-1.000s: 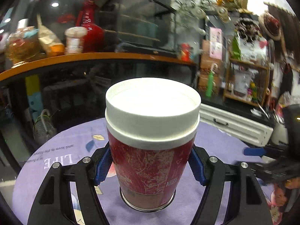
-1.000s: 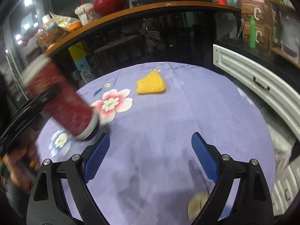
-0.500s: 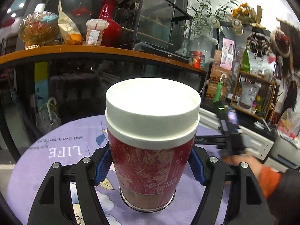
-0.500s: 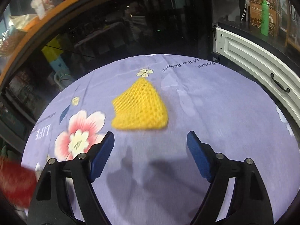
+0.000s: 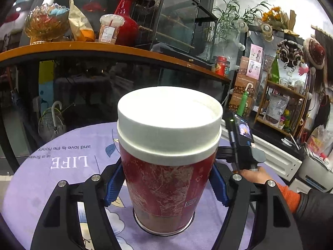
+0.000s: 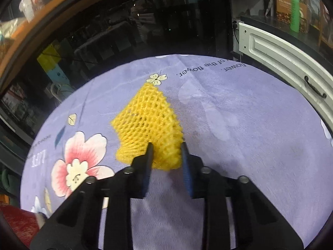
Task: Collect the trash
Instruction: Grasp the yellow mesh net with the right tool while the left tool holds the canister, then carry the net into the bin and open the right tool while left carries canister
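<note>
On the round lilac flowered tablecloth (image 6: 239, 145), a yellow foam mesh sleeve (image 6: 148, 123) is lying with its near edge between the closing jaws of the right gripper (image 6: 166, 156), the blue pads already pinching it. Only the left wrist view is showing the left gripper (image 5: 166, 184) clamping a red paper cup with a white lid (image 5: 168, 152), upright; its contents are hidden. "LIFE" is reading upside down on the cloth. Behind, a red vase (image 5: 126, 23) is standing on the orange-edged counter (image 5: 104, 49).

The red paper cup with white lid (image 5: 166, 166) hides the purple flowered tablecloth (image 5: 62, 177) behind it (in the right wrist view, the edge crops it).
</note>
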The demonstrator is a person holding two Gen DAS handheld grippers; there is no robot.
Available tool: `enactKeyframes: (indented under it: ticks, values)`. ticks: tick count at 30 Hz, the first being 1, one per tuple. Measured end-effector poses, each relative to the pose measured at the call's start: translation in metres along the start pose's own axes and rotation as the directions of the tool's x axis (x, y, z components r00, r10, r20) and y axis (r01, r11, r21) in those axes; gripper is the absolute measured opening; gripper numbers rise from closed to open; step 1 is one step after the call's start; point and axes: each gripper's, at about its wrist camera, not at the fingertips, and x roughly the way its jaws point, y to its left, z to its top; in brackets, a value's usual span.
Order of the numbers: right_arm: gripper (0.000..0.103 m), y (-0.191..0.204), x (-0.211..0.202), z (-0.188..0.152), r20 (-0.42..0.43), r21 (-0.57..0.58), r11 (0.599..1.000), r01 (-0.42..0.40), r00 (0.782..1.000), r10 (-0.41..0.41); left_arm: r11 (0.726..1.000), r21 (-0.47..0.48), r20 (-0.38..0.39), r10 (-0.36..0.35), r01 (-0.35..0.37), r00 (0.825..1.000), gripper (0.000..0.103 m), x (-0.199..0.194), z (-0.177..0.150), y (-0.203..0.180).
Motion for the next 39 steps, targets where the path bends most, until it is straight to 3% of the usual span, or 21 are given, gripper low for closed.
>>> enactKeyframes:
  ticks: [5,13,19,24,32,39]
  values:
    - [0.019,-0.009,-0.037,-0.013,0.025,0.002,1.000,-0.025,0.999,0.025,1.000,0.006,0.009,-0.011,0.011,1.000,0.070,-0.002,0.000,-0.004]
    - [0.019,-0.033,-0.132,-0.055,0.068,0.010,0.997,-0.079,0.995,0.078,1.000,0.019,0.015,-0.018,0.018,1.000,0.070,-0.003,-0.002,-0.009]
    - [0.019,-0.056,-0.212,-0.110,0.117,0.003,0.997,-0.074,0.990,0.073,0.998,0.033,0.001,-0.044,0.044,0.999,0.070,0.001,-0.007,-0.017]
    - [0.019,-0.076,-0.272,-0.162,0.160,-0.010,1.000,-0.021,0.987,0.022,0.997,0.027,-0.002,-0.076,0.076,0.997,0.070,-0.006,-0.007,-0.028]
    - [0.019,-0.107,-0.350,-0.252,0.249,0.033,0.999,0.042,0.967,-0.049,0.981,0.093,0.020,-0.174,0.171,0.985,0.070,-0.070,-0.012,-0.079]
    - [0.019,-0.139,-0.389,-0.332,0.253,0.139,0.989,0.057,0.963,-0.091,0.949,0.138,0.024,-0.290,0.284,0.957,0.070,-0.127,-0.029,-0.134]
